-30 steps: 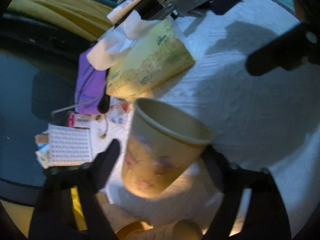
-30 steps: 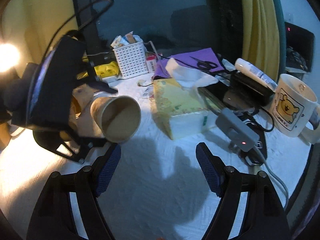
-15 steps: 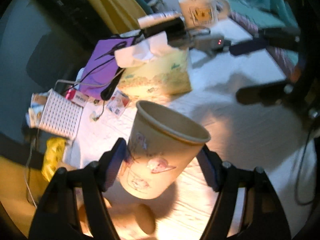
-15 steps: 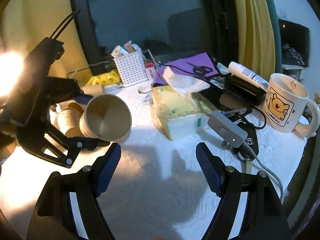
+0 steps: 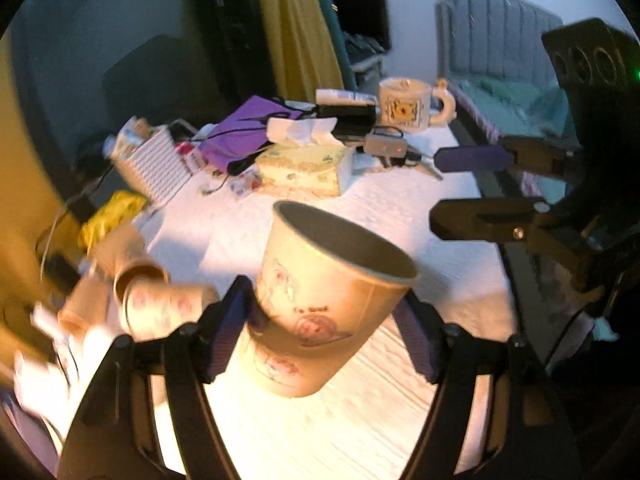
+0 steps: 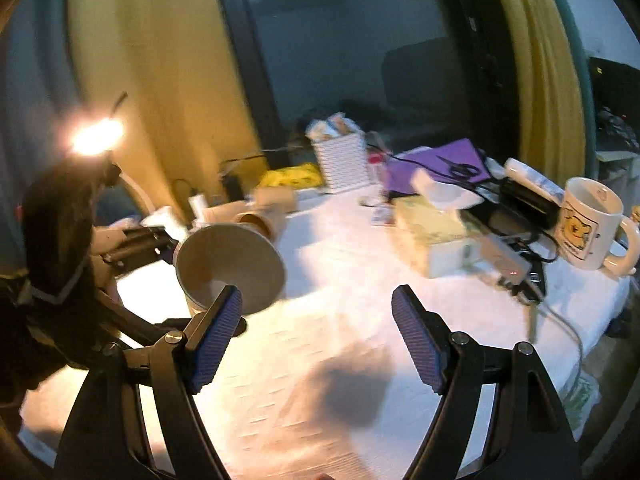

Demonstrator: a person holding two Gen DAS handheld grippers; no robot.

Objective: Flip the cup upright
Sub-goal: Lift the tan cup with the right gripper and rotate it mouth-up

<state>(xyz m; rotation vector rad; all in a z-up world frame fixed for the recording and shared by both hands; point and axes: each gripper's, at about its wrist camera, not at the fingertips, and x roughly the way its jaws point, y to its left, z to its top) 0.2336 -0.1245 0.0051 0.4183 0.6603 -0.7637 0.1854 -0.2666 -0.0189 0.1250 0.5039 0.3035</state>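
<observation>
A tan paper cup (image 5: 320, 304) with pink printed figures sits between the pads of my left gripper (image 5: 324, 324), which is shut on it. The cup is off the white cloth, mouth up and tilted toward the right. In the right wrist view the same cup (image 6: 230, 268) shows at the left with its open mouth facing the camera, held by the left gripper (image 6: 160, 248). My right gripper (image 6: 318, 340) is open and empty above the white cloth, to the right of the cup. It also shows in the left wrist view (image 5: 472, 188).
Several more paper cups (image 5: 148, 300) lie on their sides at the left. A tissue box (image 5: 304, 164), a white basket (image 5: 154, 164), a purple folder (image 5: 248, 132), a power strip (image 5: 386, 146) and a bear mug (image 6: 588, 228) stand at the back. The table edge (image 6: 592, 344) runs at the right.
The left gripper has turned the cup closer to upright and swung the view level. The cup's mouth now faces the right gripper's camera more fully. The right gripper stays open.
</observation>
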